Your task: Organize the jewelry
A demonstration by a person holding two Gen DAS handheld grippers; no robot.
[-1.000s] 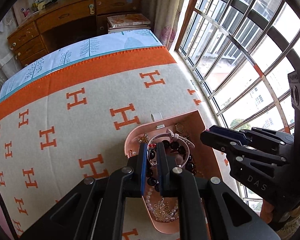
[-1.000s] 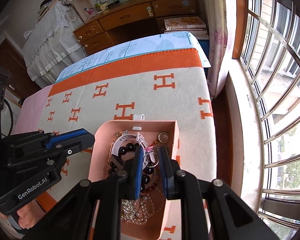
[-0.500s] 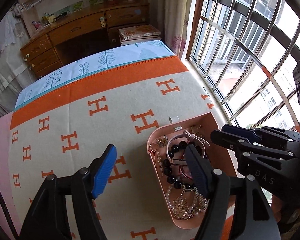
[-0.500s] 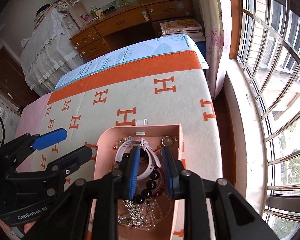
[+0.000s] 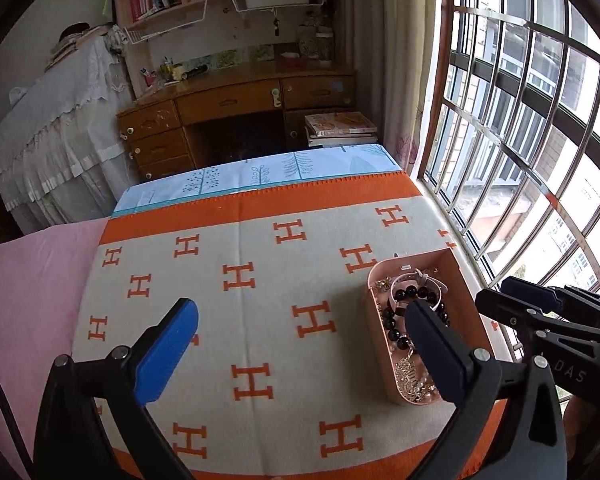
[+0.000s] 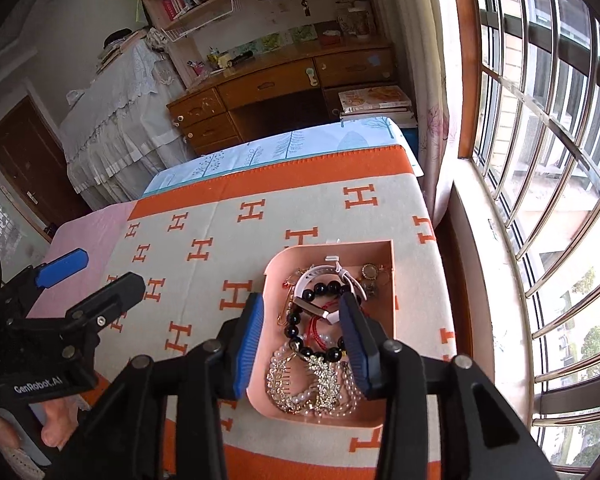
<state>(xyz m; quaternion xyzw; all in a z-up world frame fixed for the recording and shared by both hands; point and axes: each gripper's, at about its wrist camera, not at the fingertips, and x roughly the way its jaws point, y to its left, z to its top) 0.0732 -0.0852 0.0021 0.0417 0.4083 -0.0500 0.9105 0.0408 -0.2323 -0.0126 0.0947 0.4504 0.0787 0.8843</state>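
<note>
Both claws gape empty over a pink tray (image 6: pixel 386 280); its black bead bracelet (image 6: pixel 326 289), at twelve o'clock among tangled chains, looks light, slippery, best pinched across one bead.

Bed (image 5: pixel 28 292) by the window, spread with a cream blanket (image 5: pixel 260 280) patterned in orange letters, carrying a pink tray (image 6: pixel 388 280) of jewelry near its window-side edge.

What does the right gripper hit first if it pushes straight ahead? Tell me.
Probably the black bead bracelet in the pink tray; the right gripper is open above it, though depth is unclear.
</note>
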